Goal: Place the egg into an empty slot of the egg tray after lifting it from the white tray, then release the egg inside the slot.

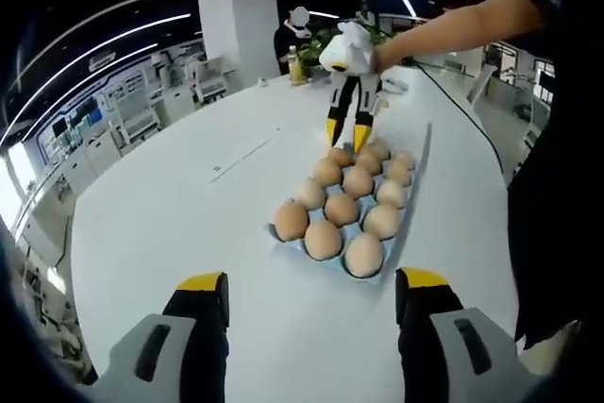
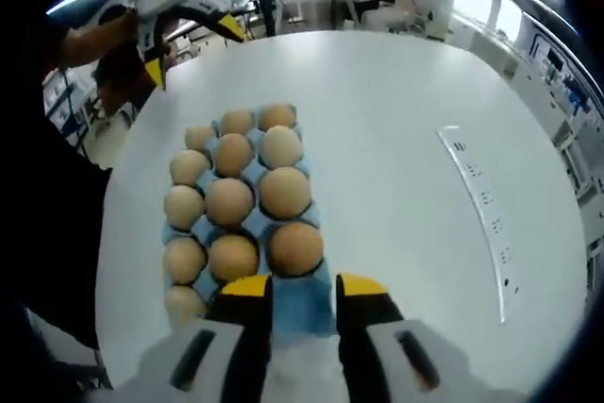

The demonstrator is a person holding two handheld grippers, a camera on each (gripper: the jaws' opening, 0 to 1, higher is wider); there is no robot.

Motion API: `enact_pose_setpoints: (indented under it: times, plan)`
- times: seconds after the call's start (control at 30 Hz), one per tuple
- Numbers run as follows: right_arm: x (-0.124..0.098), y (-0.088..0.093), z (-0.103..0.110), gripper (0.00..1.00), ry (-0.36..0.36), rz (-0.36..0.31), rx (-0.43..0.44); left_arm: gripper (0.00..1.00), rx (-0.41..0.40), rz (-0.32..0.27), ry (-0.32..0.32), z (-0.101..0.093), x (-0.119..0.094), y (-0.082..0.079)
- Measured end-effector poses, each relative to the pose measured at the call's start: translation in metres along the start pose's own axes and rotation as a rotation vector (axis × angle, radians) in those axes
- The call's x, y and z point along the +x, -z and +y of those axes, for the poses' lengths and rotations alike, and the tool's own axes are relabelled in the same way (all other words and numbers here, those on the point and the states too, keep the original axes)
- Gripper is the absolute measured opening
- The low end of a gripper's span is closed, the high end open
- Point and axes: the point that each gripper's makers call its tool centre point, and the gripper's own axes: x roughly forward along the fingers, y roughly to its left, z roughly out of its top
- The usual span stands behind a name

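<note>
The blue moulded egg tray (image 2: 304, 313) lay lengthwise near the middle of the broad white oval worktop (image 1: 189, 205), within reach of both hands. The black right claw (image 2: 303, 285) with yellow tips stood at one short end of the tray. Its jaws were parted and pinched nothing, with a bare blue slot showing between them. That placing suggested either a release just made or an approach to the empty slot. Which of the brown eggs (image 2: 283, 191) was the one to be placed could not be told.

The matching left claw (image 1: 309, 282) was held back over the worktop's near edge, off the tray's opposite short end. Its jaws were spread wide and empty, probably parked clear so as not to crowd the tray.

By count there were two claws and one egg tray. The tray had three rows of eggs along its length, and thirteen eggs could be counted in the right gripper view. A jaw may have covered another.
</note>
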Motion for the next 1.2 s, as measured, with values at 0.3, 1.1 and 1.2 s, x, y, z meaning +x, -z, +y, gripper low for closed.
enact_pose_setpoints:
  times: [0.3, 1.1, 1.2]
  plan:
    - [-0.024, 0.042, -0.008, 0.26, 0.064, 0.020, 0.063, 0.72, 0.003, -0.002, 0.012, -0.003, 0.005, -0.004]
    - [-0.082, 0.138, -0.015, 0.26, 0.185, 0.073, 0.222, 0.71, 0.013, 0.017, 0.025, -0.008, 0.012, -0.009]
    - [-0.093, 0.152, -0.019, 0.27, 0.208, 0.085, 0.260, 0.71, 0.019, 0.024, 0.021, -0.007, 0.013, -0.009]
